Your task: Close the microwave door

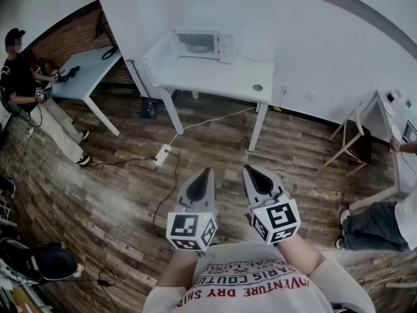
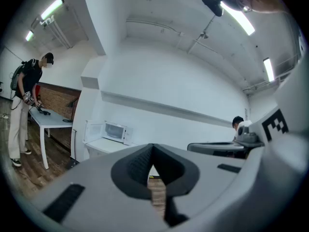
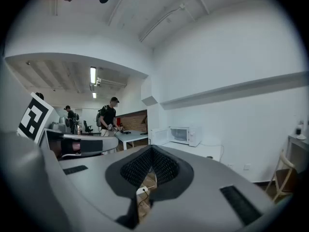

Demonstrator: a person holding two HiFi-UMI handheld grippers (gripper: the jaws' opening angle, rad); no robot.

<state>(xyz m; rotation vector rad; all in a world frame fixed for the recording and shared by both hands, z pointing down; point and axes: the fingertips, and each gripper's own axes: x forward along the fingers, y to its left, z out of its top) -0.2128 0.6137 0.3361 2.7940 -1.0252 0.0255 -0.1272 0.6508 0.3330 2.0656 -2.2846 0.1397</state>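
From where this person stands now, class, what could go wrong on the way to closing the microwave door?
1. The white power strip and a pale cable lie on the wooden floor between the person and the white table: likely trip hazard.
2. The boxy white microwave has its open door swung out leftward; a hard shove from the shut left gripper or right gripper might shift the oven.
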